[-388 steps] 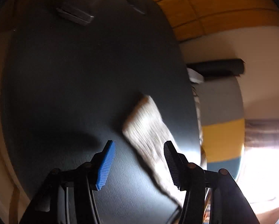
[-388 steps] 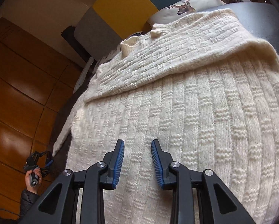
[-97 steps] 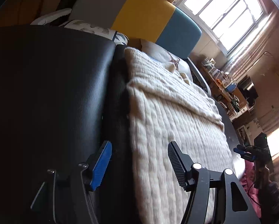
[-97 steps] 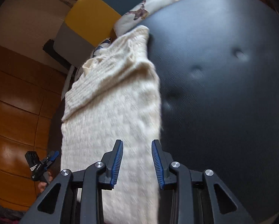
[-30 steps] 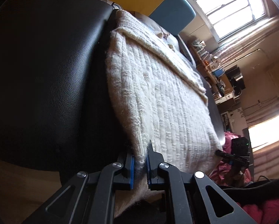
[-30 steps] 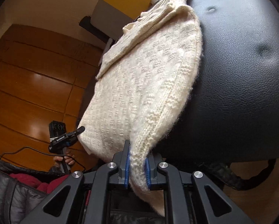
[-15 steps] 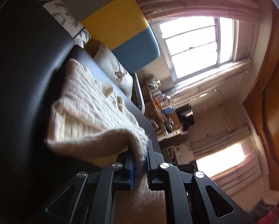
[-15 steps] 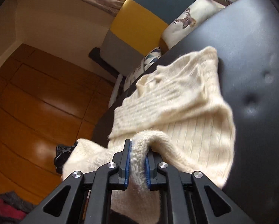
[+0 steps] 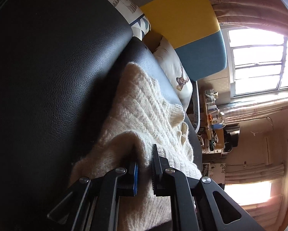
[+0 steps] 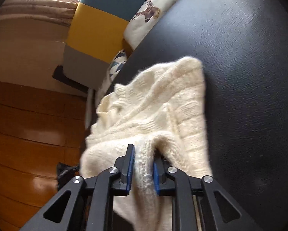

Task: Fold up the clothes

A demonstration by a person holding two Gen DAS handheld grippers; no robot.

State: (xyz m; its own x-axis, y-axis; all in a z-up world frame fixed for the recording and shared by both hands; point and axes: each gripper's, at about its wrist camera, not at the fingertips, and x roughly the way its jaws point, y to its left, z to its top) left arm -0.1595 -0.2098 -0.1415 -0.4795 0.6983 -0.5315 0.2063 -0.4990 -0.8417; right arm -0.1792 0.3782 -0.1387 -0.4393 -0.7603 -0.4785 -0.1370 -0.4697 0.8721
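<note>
A cream knitted sweater (image 9: 144,115) lies on a black leather surface (image 9: 57,67). My left gripper (image 9: 144,165) is shut on its near hem and holds that hem lifted and carried over the rest of the sweater. In the right wrist view the same sweater (image 10: 163,105) lies on the black leather surface (image 10: 249,77). My right gripper (image 10: 143,165) is shut on the other corner of the hem, which bulges between the blue pads. The lower half of the sweater hangs doubled beneath both grippers.
A sofa with grey, yellow and teal back panels (image 10: 93,32) stands past the far edge, with a deer-print cushion (image 10: 149,9) against it. A window (image 9: 259,61) and a cluttered shelf (image 9: 213,115) are at the right. Wooden floor (image 10: 28,134) lies to the left.
Both grippers have carried the gripped hem further forward over the sweater toward its collar. The visible flat part of the sweater is shorter than half a second ago.
</note>
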